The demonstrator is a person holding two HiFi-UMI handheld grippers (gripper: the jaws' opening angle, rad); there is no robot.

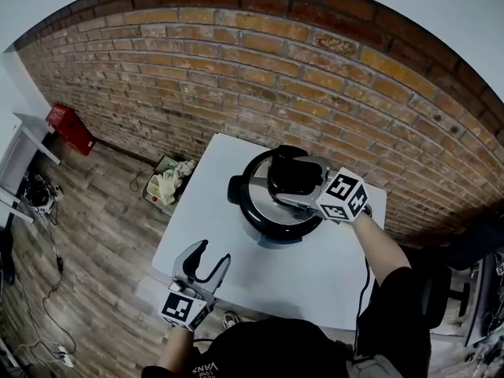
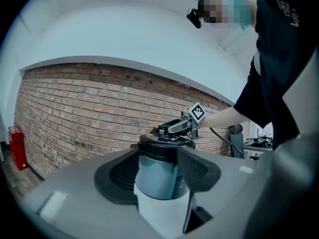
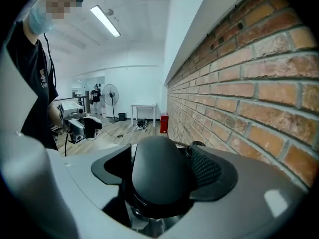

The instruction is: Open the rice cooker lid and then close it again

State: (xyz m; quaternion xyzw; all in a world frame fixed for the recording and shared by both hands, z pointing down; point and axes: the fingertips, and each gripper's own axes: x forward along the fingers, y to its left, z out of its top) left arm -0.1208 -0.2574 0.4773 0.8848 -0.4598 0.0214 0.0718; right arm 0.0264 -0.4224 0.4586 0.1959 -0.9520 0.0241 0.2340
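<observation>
A black and silver rice cooker stands on the far half of the white table, lid down. Its black lid handle lies between the jaws of my right gripper, which reaches in from the right. In the right gripper view the handle fills the gap of that gripper, close to both pads, and I see no firm squeeze. My left gripper hangs open at the table's near left corner, well short of the cooker. The left gripper view shows the cooker beyond its empty jaws.
A brick wall runs right behind the table. On the wooden floor to the left are a red case and a box of cloth. A dark chair stands at the right.
</observation>
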